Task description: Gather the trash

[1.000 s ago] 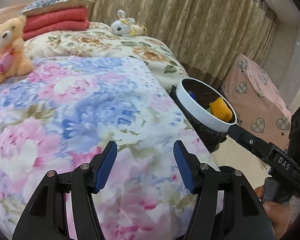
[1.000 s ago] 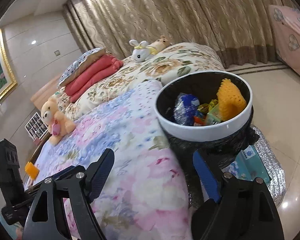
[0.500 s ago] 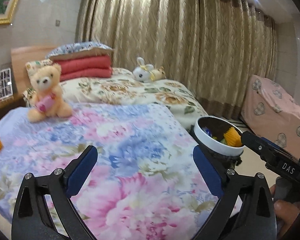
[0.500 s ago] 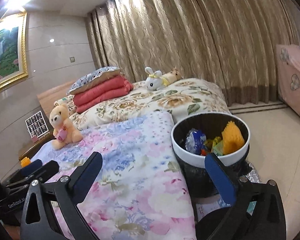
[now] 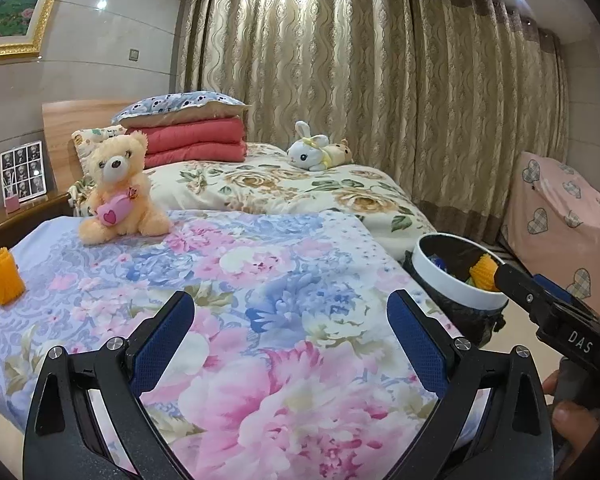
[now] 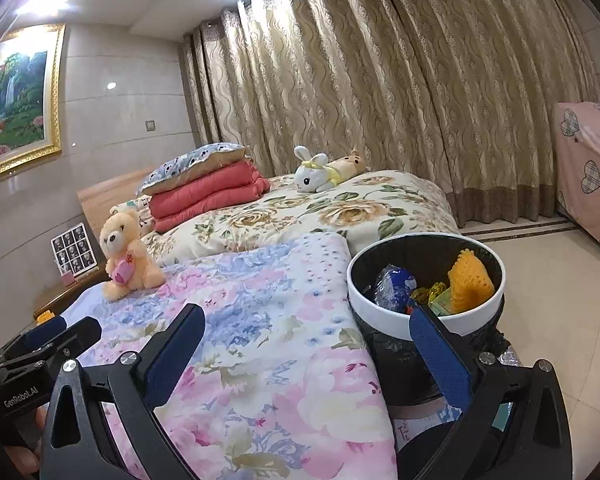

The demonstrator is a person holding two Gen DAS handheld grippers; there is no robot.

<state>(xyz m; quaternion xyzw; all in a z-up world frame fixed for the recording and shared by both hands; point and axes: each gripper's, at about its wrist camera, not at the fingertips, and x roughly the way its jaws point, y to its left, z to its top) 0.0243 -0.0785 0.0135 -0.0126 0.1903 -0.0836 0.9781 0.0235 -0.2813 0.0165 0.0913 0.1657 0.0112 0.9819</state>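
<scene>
A white-rimmed trash bin (image 6: pixel 396 322) with a black liner stands on the floor by the bed's right edge, holding an orange foam net (image 6: pixel 470 282), a blue wrapper (image 6: pixel 394 286) and other scraps. The bin also shows in the left wrist view (image 5: pixel 452 280). An orange foam net (image 5: pixel 5 276) stands on the floral blanket at the far left. My left gripper (image 5: pixel 290 334) is open and empty above the blanket. My right gripper (image 6: pixel 306 350) is open and empty, its right finger in front of the bin.
A teddy bear (image 5: pixel 120 192) sits on the floral blanket (image 5: pixel 260 280). A stuffed rabbit (image 5: pixel 314 152), folded red quilts (image 5: pixel 196 140) and a pillow lie further back. A nightstand (image 5: pixel 4 220) is at left, a pink heart-patterned covered object (image 5: pixel 560 216) at right, curtains behind.
Both grippers have tilted upward and pulled back from the bed, so more of the room shows. Both jaws have opened wider. The orange net at left came into view.
</scene>
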